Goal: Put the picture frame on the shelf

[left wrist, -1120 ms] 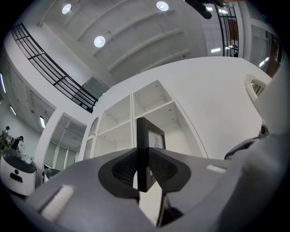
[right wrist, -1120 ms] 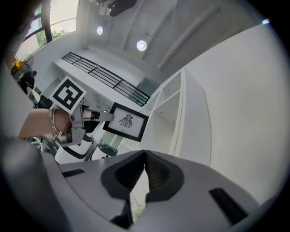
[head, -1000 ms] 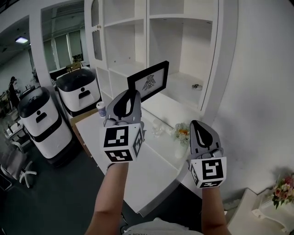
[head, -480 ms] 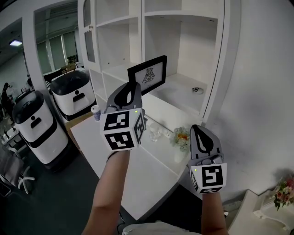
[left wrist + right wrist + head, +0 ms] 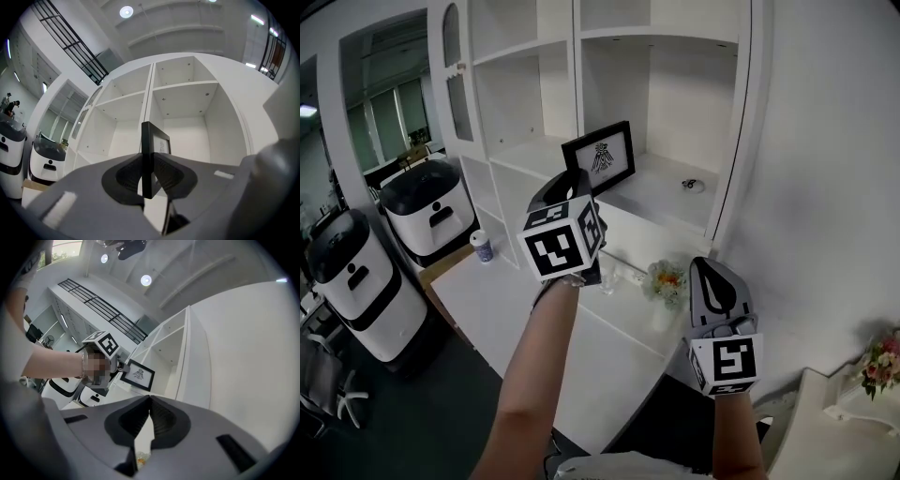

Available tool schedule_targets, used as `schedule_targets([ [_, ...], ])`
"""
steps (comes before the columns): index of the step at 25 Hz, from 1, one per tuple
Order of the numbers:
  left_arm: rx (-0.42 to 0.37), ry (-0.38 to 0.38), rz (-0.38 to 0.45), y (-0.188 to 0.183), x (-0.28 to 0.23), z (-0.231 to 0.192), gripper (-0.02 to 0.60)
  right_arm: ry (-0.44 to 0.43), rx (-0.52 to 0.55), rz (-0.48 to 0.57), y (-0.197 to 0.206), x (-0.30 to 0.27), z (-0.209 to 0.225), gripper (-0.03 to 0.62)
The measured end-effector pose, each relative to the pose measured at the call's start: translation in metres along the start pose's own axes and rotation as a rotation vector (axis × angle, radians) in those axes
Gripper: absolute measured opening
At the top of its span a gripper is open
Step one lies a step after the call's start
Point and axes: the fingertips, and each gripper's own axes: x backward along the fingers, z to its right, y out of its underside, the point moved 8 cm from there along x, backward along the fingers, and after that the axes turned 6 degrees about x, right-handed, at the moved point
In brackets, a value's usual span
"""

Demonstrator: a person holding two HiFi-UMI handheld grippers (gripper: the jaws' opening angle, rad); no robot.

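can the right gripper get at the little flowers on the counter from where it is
Probably yes. The right gripper is empty and the flowers stand just ahead of it on the white counter, with nothing between. Its jaws are shut, so they must open first.

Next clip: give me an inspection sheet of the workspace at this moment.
Surface: white table below a white shelf; the shelf board holds only one small dark item, too small to tell.
Job's things: picture frame, upright, held up in front of the shelf, not yet set down.
Clutter: cup and flowers on the table.
Grippers: left gripper shut on the frame's edge; right gripper shut, empty.
Cables: nothing seen.
Surroundings: two white machines on the floor at left.
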Motion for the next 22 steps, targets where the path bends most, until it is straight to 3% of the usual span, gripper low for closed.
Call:
schedule_targets([
  [22,0.054,-0.112,-0.112,0.011,-0.066,0.017,0.080,0.075,0.016,-0.066,0.000,0.010,-0.003,0.009],
])
